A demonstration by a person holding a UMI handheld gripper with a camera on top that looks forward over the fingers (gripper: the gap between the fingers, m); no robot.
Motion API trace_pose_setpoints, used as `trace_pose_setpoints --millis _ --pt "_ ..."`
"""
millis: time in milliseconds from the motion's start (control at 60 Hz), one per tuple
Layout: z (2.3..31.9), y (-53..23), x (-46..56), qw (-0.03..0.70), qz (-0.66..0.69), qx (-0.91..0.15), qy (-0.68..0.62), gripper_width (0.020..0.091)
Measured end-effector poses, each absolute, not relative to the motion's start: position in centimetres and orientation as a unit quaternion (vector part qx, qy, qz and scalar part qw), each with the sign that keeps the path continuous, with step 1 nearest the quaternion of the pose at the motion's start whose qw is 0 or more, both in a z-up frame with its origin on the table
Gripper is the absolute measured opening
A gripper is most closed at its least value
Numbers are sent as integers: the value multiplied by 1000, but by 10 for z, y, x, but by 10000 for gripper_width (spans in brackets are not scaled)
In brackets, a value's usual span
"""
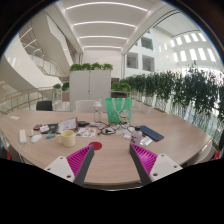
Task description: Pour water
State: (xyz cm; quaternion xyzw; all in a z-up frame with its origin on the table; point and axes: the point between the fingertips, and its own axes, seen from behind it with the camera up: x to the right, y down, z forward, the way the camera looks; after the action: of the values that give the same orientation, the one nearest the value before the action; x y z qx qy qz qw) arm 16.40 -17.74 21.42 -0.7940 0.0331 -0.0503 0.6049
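My gripper [111, 165] stands open above a wooden table [110, 150], its two magenta pads [146, 161] wide apart with nothing between them. Just ahead of the left finger lies a small red round thing [96, 146], flat on the table. Beside it, farther left, stands a yellow cup [67, 138]. A green mesh container [119, 110] stands upright near the table's far edge, beyond the fingers. No bottle or jug of water can be made out with certainty.
Clutter covers the far part of the table: papers, small items [85, 130], a dark flat thing [152, 132] at the right, a white bottle-like thing [23, 136] at the far left. A hedge of plants [185, 90] lines the right side. Chairs stand behind.
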Motion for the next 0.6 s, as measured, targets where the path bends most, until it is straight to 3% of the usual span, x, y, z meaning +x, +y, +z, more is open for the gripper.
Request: trace_pose_setpoints --millis 300,433,517,567,600 --pt "119 7 312 622 -83 -777 54 796" --pt "86 73 330 620 -76 -779 58 803" --pt "80 91 344 623 -75 -776 62 800" --pt "75 106 344 627 -64 -774 66 742" --pt "71 110 344 627 -57 -774 67 589"
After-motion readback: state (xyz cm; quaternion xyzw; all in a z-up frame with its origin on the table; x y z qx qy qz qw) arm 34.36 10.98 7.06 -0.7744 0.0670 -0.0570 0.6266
